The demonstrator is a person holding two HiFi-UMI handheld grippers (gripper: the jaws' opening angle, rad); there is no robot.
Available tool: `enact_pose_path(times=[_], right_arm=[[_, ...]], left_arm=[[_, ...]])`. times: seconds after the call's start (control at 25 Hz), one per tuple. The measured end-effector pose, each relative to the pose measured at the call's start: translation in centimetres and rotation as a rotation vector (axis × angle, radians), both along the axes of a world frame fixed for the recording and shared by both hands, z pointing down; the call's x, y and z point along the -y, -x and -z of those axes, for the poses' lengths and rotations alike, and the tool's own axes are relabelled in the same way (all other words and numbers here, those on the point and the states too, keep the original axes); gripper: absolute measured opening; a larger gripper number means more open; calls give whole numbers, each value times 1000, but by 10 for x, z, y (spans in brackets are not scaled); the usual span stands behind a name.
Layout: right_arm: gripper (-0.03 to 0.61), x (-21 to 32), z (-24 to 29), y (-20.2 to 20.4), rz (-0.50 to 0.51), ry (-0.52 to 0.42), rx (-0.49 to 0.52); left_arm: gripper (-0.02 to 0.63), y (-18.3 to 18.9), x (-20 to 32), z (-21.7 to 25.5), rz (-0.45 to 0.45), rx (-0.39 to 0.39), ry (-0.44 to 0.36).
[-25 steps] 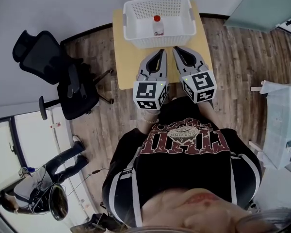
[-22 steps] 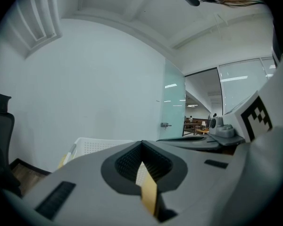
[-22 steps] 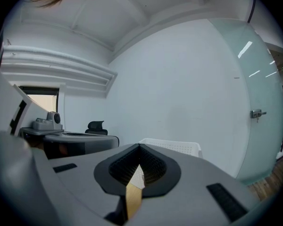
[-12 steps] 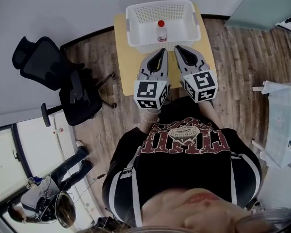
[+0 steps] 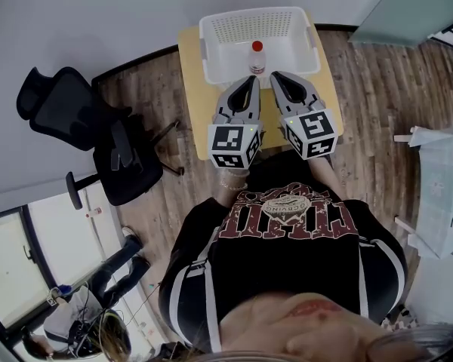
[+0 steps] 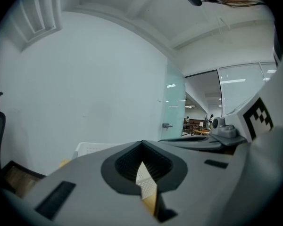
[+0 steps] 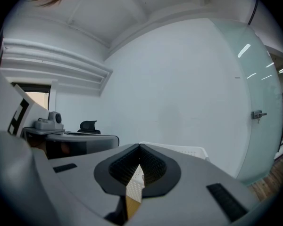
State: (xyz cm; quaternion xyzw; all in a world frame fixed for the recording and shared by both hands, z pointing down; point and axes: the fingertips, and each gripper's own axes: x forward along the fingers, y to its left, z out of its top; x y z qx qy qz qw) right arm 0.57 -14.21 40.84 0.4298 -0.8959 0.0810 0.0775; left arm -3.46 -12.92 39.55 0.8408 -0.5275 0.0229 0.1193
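A white slatted basket (image 5: 211, 47) stands on a small yellow table (image 5: 192, 96), with a clear red-capped bottle (image 5: 257, 57) upright inside it. My left gripper (image 5: 251, 80) and right gripper (image 5: 276, 76) hang side by side over the table, tips at the basket's near wall and on either side of the bottle. Both are shut with nothing between the jaws. In the left gripper view, the basket's rim (image 6: 92, 148) shows beyond the left gripper (image 6: 142, 144). In the right gripper view, the basket (image 7: 191, 150) shows past the right gripper (image 7: 139, 146).
A black office chair (image 5: 83, 127) stands on the wood floor left of the table. A person (image 5: 83, 323) crouches at the lower left. A glass door (image 5: 415, 6) is at the upper right, and a white unit (image 5: 445, 194) stands at the right edge.
The table and basket have drawn closer to my gripper tips, so the tips now reach the basket's near wall. Both grippers stay shut, side by side.
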Motion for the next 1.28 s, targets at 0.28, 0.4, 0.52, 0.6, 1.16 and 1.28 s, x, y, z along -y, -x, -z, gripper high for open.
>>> enact_pose_path(times=[0.28, 0.4, 0.52, 0.6, 1.16, 1.28], right_arm=[[17, 24, -5, 9, -41, 3, -3], [17, 33, -9, 14, -62, 9, -8], [17, 39, -14, 17, -80, 15, -17], [17, 43, -17, 18, -93, 18, -26], [17, 52, -34, 17, -136, 50, -61], [17, 58, -38, 21, -128, 55, -70]], left_arm=[[48, 12, 24, -7, -39, 5, 13], [48, 17, 32, -11, -60, 7, 21], [48, 20, 38, -16, -81, 8, 30], [48, 21, 41, -19, -95, 7, 36], [48, 30, 44, -36, -118, -2, 76], [48, 34, 47, -40, -105, -4, 83]])
